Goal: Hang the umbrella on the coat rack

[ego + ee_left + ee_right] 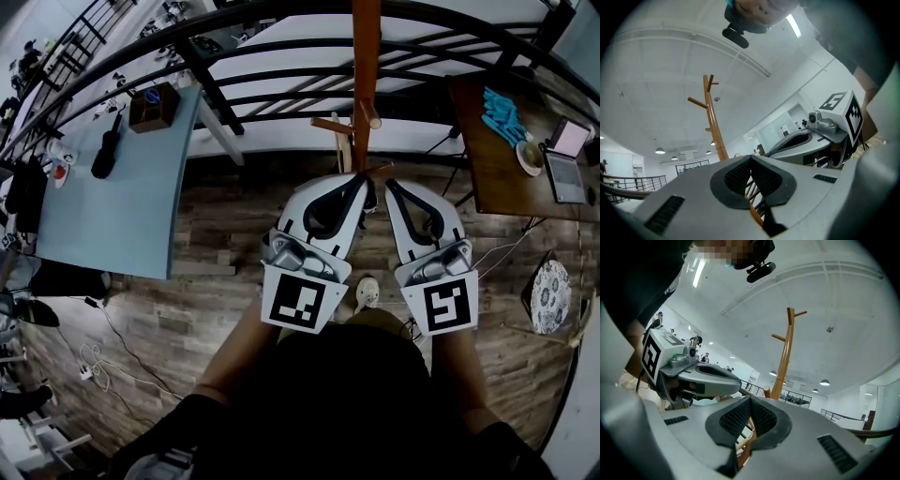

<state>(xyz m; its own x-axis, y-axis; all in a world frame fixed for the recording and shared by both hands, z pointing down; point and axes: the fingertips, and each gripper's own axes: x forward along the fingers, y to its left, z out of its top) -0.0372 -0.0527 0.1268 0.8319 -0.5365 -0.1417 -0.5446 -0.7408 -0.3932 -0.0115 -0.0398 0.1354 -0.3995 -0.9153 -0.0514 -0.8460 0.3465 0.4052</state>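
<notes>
Umbrella (105, 152) lies on the blue bench (117, 225), well apart from the coat rack (366, 66). Left tool (366, 187) and right tool (394, 187) are clenched on nothing, so picking up and hanging are both left to do.

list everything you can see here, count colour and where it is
coat rack: 1, orange-brown wood, straight ahead, centre
blue table: 1, light blue, left
umbrella (likely): 1, black, folded, lying on the blue table
box: 1, dark brown, far end of blue table
desk: 1, brown, right
laptop: 1, grey, open on desk
cloth: 1, teal, on desk
railing: 1, black, behind the rack
left gripper: 1, white-grey, jaws shut, nothing held
right gripper: 1, white-grey, jaws shut, nothing held
</notes>
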